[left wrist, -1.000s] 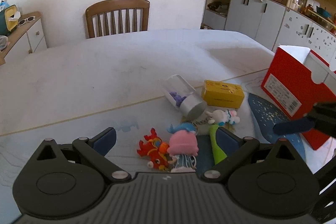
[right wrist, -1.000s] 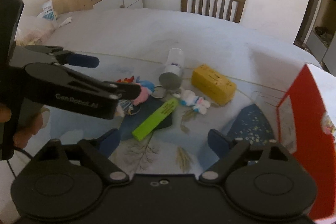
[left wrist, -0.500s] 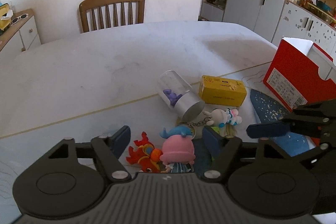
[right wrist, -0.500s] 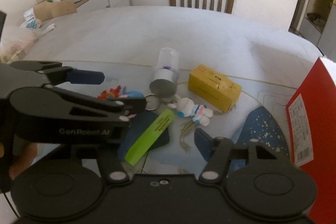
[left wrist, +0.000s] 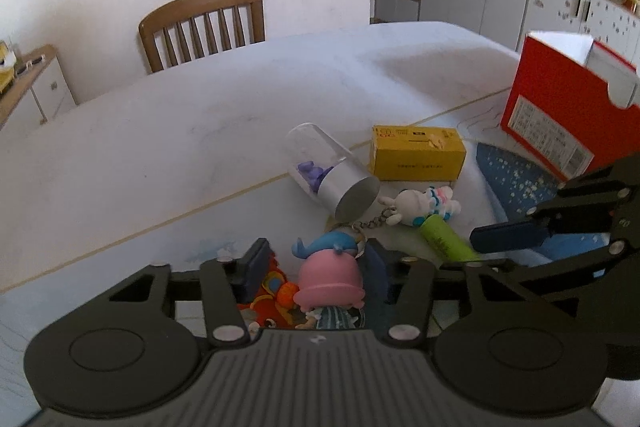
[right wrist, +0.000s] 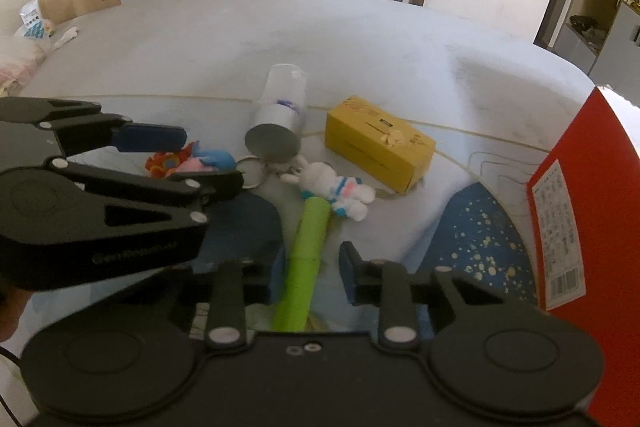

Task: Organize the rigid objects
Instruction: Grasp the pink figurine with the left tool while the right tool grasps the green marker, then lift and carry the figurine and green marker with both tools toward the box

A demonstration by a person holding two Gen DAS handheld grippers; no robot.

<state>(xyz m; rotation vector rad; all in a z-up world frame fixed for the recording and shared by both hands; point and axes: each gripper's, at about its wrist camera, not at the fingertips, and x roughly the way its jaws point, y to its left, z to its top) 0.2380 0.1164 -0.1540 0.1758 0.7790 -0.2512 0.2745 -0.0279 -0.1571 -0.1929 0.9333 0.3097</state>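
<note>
My left gripper [left wrist: 316,265] is low over a cluster of small toys; its jaws are closing around a pink-hatted figure [left wrist: 330,279] and a red dragon toy [left wrist: 276,287], with a sliver of space still showing beside the pads. A blue whale [left wrist: 326,245] lies just ahead of them. My right gripper [right wrist: 312,273] straddles a lime-green tube [right wrist: 308,251] lying on the table; its jaws are closing, and a gap remains on the tube's right side. In the right wrist view the left gripper [right wrist: 212,161] brackets the same toys.
A clear cylinder with a silver cap [left wrist: 328,171], a yellow box [left wrist: 416,157] and a white rabbit keychain [left wrist: 424,205] lie just beyond. A tall red box [left wrist: 560,115] stands at the right. A wooden chair [left wrist: 204,23] sits at the table's far side.
Both grippers' jaws have narrowed a lot. Both have sunk and moved forward, so the toys and the green tube now lie between their fingers.
</note>
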